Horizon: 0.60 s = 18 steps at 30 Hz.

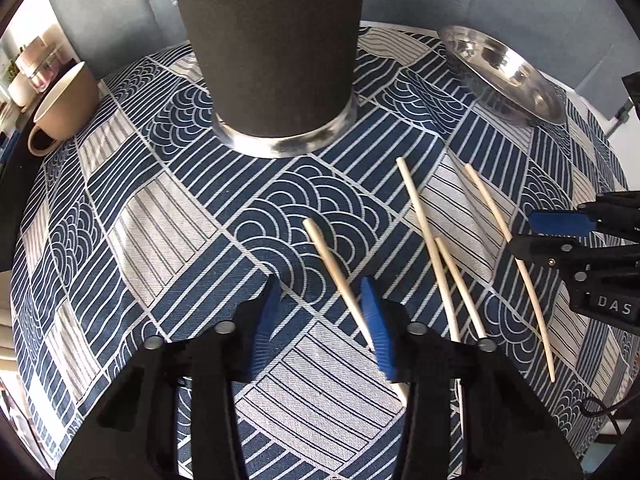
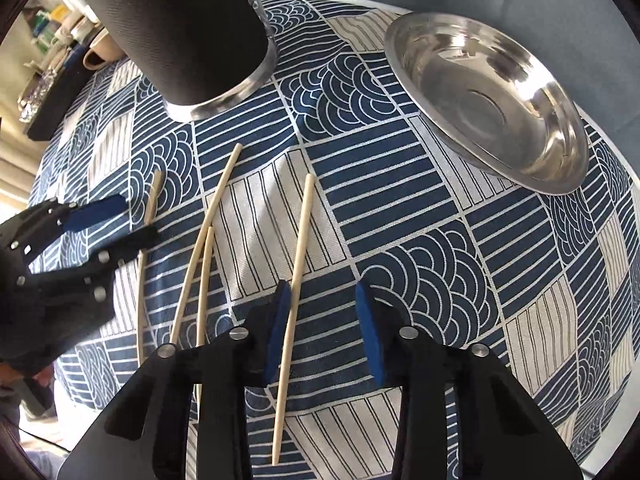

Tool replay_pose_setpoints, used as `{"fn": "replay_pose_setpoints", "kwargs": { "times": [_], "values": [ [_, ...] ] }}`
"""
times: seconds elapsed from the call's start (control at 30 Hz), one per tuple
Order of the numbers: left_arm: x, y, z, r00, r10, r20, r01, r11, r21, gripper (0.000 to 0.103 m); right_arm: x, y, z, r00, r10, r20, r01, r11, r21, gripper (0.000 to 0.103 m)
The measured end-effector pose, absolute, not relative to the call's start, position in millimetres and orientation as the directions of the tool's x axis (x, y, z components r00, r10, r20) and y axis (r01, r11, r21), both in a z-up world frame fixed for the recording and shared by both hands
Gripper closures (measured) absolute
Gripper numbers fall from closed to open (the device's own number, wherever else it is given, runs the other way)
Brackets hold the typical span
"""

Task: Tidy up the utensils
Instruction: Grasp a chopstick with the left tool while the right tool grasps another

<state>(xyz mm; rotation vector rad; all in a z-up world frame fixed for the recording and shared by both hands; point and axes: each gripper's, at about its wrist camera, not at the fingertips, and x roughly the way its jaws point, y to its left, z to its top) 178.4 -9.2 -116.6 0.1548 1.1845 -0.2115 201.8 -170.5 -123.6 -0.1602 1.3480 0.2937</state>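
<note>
Several pale wooden chopsticks lie loose on the blue-and-white patterned cloth. My left gripper (image 1: 322,322) is open low over the cloth, and the leftmost chopstick (image 1: 334,270) runs between its fingers close to the right pad. My right gripper (image 2: 324,326) is open, and the rightmost chopstick (image 2: 296,276) lies between its fingers beside the left pad. Two more chopsticks (image 2: 202,240) lie between the two grippers. A tall black holder with a metal rim (image 1: 276,52) stands upright behind the chopsticks; it also shows in the right wrist view (image 2: 184,28).
A steel bowl (image 2: 492,96) sits at the back right of the table, also in the left wrist view (image 1: 504,76). A beige mug (image 1: 60,104) lies at the back left near the table edge. Shelves with clutter stand beyond the left edge.
</note>
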Motion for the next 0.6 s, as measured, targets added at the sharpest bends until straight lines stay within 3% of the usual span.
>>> {"fn": "replay_pose_setpoints", "kwargs": {
  "times": [0.07, 0.27, 0.4, 0.6],
  "values": [
    [179.1, -12.0, -116.1, 0.349, -0.087, -0.933, 0.265, 0.964, 0.009, 0.079, 200.4, -163.2, -124.3, 0.194, 0.073, -0.978, -0.342, 0.94, 0.003, 0.078],
    [180.0, -12.5, -115.6, 0.317, -0.094, -0.944, 0.263, 0.965, -0.007, 0.094, 195.8, -153.3, -125.7, 0.183, 0.081, -0.98, -0.383, 0.924, 0.005, 0.089],
    [177.4, -4.8, -116.8, 0.283, -0.129, -0.95, 0.24, 0.969, -0.06, 0.097, 188.7, -156.2, -126.0, 0.175, 0.096, -0.98, -0.4, 0.916, 0.018, 0.096],
    [168.0, 20.8, -118.3, 0.234, -0.221, -0.947, 0.196, 0.965, -0.176, 0.098, 167.9, -154.0, -129.5, 0.143, 0.11, -0.984, -0.432, 0.901, 0.038, 0.098]
  ]
}}
